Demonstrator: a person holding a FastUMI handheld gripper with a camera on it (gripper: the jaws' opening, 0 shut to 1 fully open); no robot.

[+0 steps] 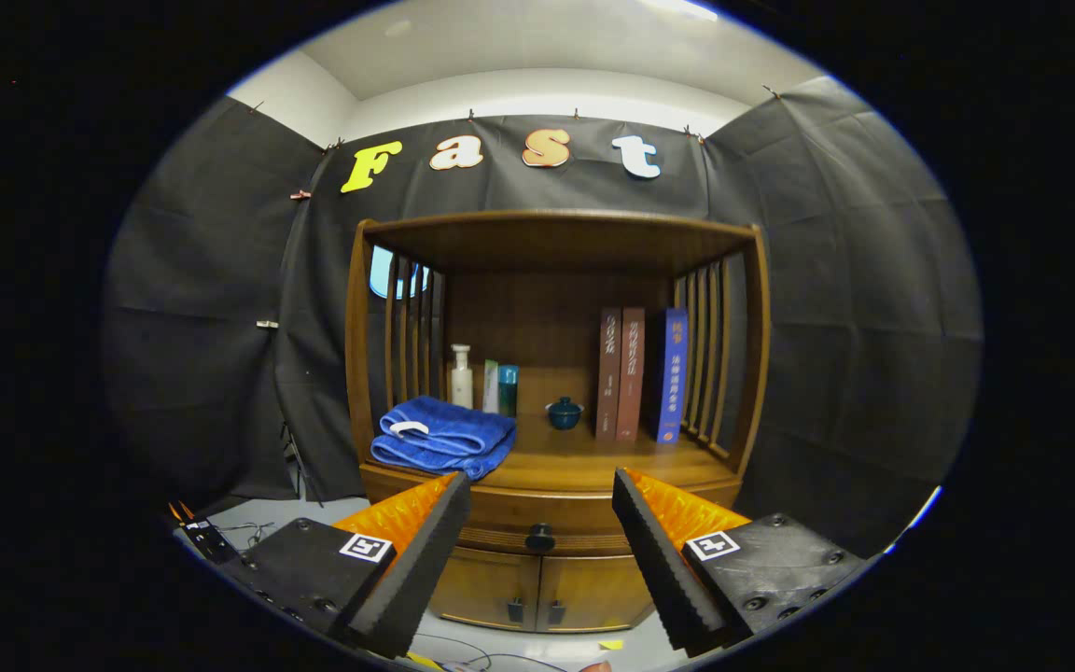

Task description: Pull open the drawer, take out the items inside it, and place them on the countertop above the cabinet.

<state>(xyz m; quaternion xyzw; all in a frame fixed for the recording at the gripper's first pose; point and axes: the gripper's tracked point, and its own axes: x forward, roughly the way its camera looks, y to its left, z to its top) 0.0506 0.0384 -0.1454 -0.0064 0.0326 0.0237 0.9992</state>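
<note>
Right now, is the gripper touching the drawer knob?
Apart. The gripper view shows the gripper open, its fingers spread to either side of the drawer knob, which sits beyond them on the closed drawer.

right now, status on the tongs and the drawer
Tongs open, holding nothing, short of cabinet. Drawer shut, knob between the fingers, ahead. Blue towel on countertop above. Path clear.

i'm in a black-draped recording booth (827,308) staged like a home: brown wooden cabinet (556,504), standing books (633,373), folded blue towel (444,434).
</note>
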